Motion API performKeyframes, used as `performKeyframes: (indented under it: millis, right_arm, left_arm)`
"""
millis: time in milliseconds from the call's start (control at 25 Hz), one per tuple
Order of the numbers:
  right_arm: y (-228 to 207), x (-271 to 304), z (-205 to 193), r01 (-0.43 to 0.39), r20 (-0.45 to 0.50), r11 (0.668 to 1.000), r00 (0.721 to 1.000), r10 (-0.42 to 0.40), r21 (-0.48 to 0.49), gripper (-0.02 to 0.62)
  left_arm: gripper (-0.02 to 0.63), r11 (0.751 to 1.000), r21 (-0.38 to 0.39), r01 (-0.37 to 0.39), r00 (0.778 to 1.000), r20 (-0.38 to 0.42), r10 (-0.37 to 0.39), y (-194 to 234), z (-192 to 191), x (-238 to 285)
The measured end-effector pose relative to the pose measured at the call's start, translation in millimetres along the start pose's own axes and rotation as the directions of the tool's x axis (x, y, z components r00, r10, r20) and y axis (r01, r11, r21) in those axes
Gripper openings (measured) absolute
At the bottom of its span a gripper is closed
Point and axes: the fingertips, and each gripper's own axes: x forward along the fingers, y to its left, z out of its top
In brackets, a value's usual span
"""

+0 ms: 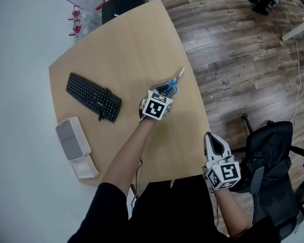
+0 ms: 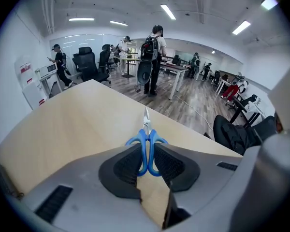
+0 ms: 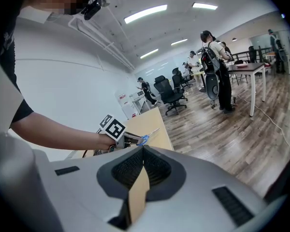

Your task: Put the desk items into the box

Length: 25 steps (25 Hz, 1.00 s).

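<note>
Right gripper (image 3: 143, 150) is held just off the desk's near edge, jaws pressed together with nothing between. Left gripper (image 2: 148, 153) is pinched on the blue handles of the scissors (image 2: 147, 129); the blades are seen projecting forward beyond the pads, over the wooden desk (image 2: 77, 120).

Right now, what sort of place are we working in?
Most likely an open-plan office: black swivel office chairs, a black computer keyboard on the light wooden desk, and long ceiling strip lights.
</note>
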Motion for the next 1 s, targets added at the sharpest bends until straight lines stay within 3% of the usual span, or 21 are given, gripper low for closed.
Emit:
performKeyframes:
  millis: [480,1000]
  right_arm:
    - [86,-7,21,-0.069,0.037,0.985,0.996,0.076,-0.161,0.06]
    - [260,-19,-5,-0.19,0.044,0.91,0.974,0.221,-0.369,0.06]
  left_arm:
    - [0.084,0.993,-0.037,-0.111,0.99,0.087,0.114,42,-40,-141]
    - [0.084,0.957,-0.172,-0.233,0.958,0.13,0.256,82,-185,-309]
